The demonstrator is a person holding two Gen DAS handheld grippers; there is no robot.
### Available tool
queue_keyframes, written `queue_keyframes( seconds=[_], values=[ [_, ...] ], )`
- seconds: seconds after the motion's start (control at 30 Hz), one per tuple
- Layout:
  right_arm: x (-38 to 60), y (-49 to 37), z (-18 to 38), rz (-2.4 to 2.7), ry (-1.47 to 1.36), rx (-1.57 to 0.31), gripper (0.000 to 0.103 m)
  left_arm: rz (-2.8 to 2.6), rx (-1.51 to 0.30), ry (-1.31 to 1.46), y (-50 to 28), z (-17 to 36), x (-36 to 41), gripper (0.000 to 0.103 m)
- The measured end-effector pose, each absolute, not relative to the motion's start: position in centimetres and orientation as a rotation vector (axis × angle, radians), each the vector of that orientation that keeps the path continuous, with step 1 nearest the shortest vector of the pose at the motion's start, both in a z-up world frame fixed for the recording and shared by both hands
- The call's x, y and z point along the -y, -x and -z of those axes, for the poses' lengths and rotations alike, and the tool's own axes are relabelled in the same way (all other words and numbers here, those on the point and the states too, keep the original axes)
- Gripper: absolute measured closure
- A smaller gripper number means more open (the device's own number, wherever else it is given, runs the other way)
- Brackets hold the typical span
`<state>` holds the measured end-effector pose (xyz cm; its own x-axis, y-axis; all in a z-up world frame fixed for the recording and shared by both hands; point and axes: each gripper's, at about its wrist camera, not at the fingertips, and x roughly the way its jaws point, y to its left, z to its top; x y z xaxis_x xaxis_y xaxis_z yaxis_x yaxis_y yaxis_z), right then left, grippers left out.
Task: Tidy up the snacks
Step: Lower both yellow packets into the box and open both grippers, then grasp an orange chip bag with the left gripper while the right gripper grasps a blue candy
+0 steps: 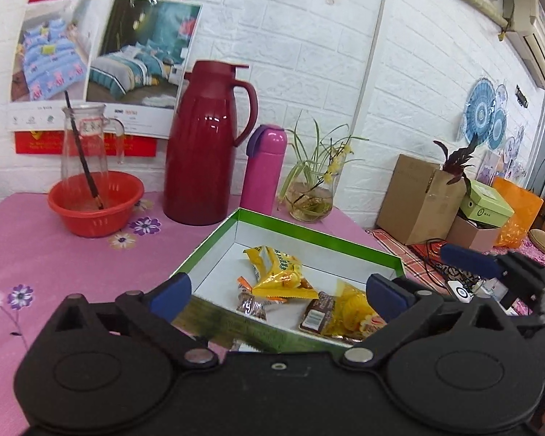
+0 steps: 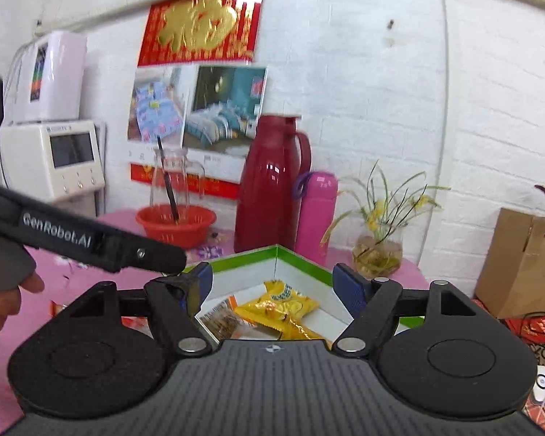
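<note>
Jaws agape over crinkly foil snacks [image 1: 285,272]

Snack packets [image 1: 283,276] lie in the box [image 1: 319,234] near on the table [image 1: 54,250]. Far behind stand the thermos jug [image 1: 207,145] and bottle [image 1: 263,167]; the basket [image 1: 94,203] sits left, the plant vase [image 1: 310,200] right.

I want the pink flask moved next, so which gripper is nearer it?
Probably right, narrowly. The right gripper hangs over the green box just before the pink flask; the left gripper sits farther back.

Bright, even indoor light; strong fisheye warp.
White glints streak the red thermos [image 1: 207,145]; wall lines bow at the edges, and the right wrist view is slightly blurred.
</note>
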<state>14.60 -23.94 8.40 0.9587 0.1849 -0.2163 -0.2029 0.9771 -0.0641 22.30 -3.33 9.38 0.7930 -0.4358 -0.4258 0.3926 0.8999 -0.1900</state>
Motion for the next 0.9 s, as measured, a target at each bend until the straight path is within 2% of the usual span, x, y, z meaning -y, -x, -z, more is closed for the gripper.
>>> queue_keyframes(
  seconds=[0.27,0.67,0.7,0.73,0.77,0.83,0.9],
  values=[
    [23.9,-7.0,-7.2,-0.252,0.093,-0.196,0.000,0.459,-0.508,0.024,-15.5,-8.6,2.4,0.000],
    [24.1,-4.5,-0.8,-0.238,-0.018,-0.439,0.000,0.475,-0.690,0.046,-12.3,-0.9,2.1,0.000],
    [24.0,-4.9,-0.4,-0.235,-0.028,-0.469,0.004,0.473,-0.702,0.043,-12.6,-0.5,2.4,0.000],
    [23.8,-5.2,-0.1,-0.243,-0.031,-0.497,0.007,0.472,-0.710,0.038,-12.9,-0.2,2.6,0.001],
    [23.5,-5.6,0.2,-0.251,-0.027,-0.517,0.011,0.469,-0.714,0.035,-13.2,0.1,2.8,0.006],
    [22.9,-5.7,0.9,-0.262,-0.016,-0.537,0.011,0.454,-0.719,0.027,-13.9,0.5,3.3,0.012],
    [22.3,-6.0,1.2,-0.275,-0.002,-0.546,0.011,0.437,-0.720,0.019,-14.5,1.1,3.6,0.013]
  ],
)
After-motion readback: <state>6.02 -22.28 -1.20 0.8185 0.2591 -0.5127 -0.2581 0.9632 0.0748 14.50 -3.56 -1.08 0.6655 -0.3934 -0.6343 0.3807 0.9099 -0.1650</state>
